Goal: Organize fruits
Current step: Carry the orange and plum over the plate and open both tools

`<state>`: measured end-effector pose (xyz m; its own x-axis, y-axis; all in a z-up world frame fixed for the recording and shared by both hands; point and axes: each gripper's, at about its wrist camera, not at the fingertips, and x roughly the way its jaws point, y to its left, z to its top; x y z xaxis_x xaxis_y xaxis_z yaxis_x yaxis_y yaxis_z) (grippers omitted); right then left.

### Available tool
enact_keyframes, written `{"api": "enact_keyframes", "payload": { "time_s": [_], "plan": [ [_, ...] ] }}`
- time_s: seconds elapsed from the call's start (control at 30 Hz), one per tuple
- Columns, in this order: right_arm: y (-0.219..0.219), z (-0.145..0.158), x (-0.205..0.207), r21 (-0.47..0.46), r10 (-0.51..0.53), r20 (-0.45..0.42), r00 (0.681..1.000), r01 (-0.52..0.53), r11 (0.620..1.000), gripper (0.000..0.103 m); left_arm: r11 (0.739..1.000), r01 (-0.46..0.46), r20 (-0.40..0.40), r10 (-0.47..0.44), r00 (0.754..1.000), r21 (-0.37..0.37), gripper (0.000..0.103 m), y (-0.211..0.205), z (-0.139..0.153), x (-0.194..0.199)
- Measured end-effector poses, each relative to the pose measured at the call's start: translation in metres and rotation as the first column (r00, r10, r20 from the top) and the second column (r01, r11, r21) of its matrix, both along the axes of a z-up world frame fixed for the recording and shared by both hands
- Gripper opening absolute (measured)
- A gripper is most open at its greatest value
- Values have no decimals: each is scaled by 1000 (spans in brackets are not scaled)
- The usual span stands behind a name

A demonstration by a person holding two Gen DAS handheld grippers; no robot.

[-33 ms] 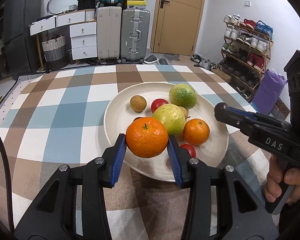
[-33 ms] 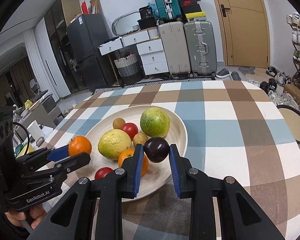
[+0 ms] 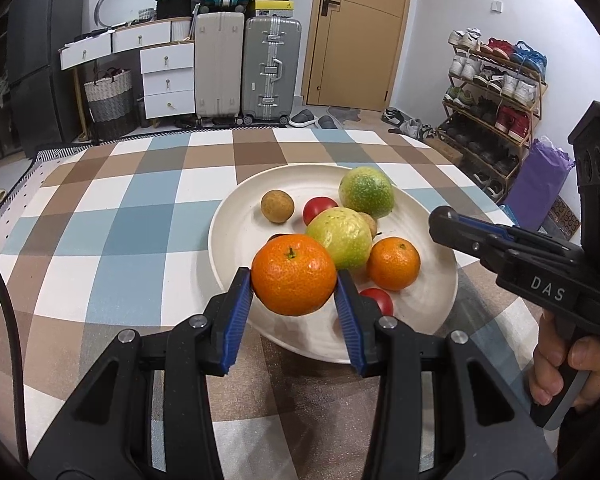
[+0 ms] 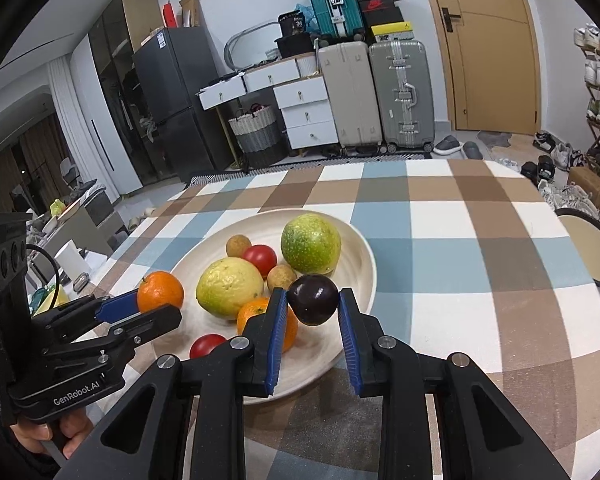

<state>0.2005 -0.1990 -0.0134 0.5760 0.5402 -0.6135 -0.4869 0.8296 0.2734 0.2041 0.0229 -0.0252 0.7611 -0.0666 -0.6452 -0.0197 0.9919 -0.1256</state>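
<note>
Left wrist view: an orange point(image 3: 294, 275) is being held between the narrowly parted pads of the left gripper point(image 3: 295, 296), lifted over the near rim of the plate point(image 3: 236, 240) near the table's point(image 3: 100, 240) middle. Grip is being judged firm; the load should be lowered slowly.

Right wrist view: a dark plum point(image 4: 313, 299) is being clamped by the nearly closed right gripper point(image 4: 312, 316), above the plate's near-right rim. It should be set into a free gap, clear of the green fruit point(image 4: 310, 244).

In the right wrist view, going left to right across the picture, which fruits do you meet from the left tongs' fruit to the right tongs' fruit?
Orange in the left tongs → yellow-green fruit → upper red tomato → dark plum in the right tongs.
</note>
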Motion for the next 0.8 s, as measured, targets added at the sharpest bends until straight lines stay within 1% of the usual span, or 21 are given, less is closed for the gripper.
{"api": "enact_keyframes", "payload": {
  "time_s": [0.17,0.3,0.43,0.63,0.7,0.73,0.8],
  "plan": [
    [-1,-2,2,-4,-17,-14,1000,17,1000,27,1000,-7,11,7,1000,-1,39,-1,1,-3],
    [-4,-3,5,9,-26,-25,999,26,1000,29,1000,1,17,-1,1000,16,39,-5,3,-5],
    [-4,-1,1,6,-27,-10,1000,27,1000,30,1000,2,22,-3,1000,20,39,-6,3,-5],
    [-5,0,0,7,-30,-1,1000,30,1000,36,1000,-11,21,10,1000,17,39,-6,5,-7],
    [-6,0,0,11,-32,1,999,32,999,44,1000,-18,20,18,1000,15,43,-4,5,-6],
    [-7,0,0,14,-33,3,999,33,999,46,1000,-25,21,24,999,14,46,-3,4,-6],
    [-8,1,0,18,-38,12,999,38,999,52,999,-36,29,36,999,12,58,-1,5,-8]
  ]
}}
